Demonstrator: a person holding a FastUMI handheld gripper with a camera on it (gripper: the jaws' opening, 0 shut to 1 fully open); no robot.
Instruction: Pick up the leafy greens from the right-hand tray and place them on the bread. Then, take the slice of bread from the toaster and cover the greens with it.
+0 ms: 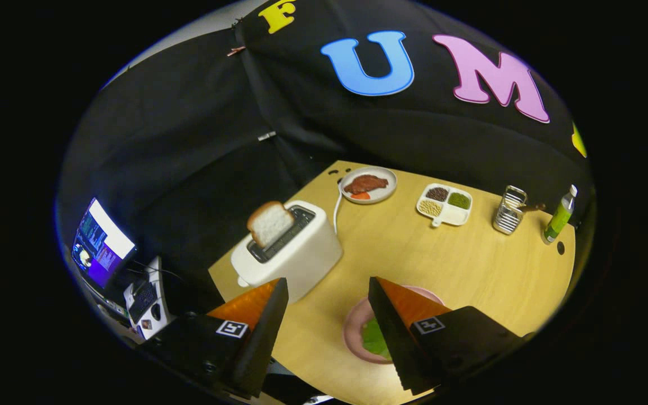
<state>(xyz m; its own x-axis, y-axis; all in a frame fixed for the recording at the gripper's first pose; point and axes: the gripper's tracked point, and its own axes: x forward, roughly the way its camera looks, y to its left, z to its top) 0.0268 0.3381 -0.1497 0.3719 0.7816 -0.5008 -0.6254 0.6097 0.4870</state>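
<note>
Gripper point(327, 315): lower centre, fingers spread wide, holding nothing.
Leafy greens point(373, 337): on pink plate point(352, 332), partly behind right finger; bread beneath not discernible.
Toaster point(296, 253): centre-left, just beyond left finger, at table point(414, 264) edge; bread slice point(269, 223) upright in slot.
Risk: off-centre grab may tip slice or nudge toaster off.
Room: bare tabletop centre-right; dishes along far edge.

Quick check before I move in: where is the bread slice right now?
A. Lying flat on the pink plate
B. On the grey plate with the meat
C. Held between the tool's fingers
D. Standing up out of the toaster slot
D. The bread slice stands tilted out of the slot of the white toaster, beyond the fingers of the tool, which is open and holds nothing; greens lie on the pink plate.
</note>
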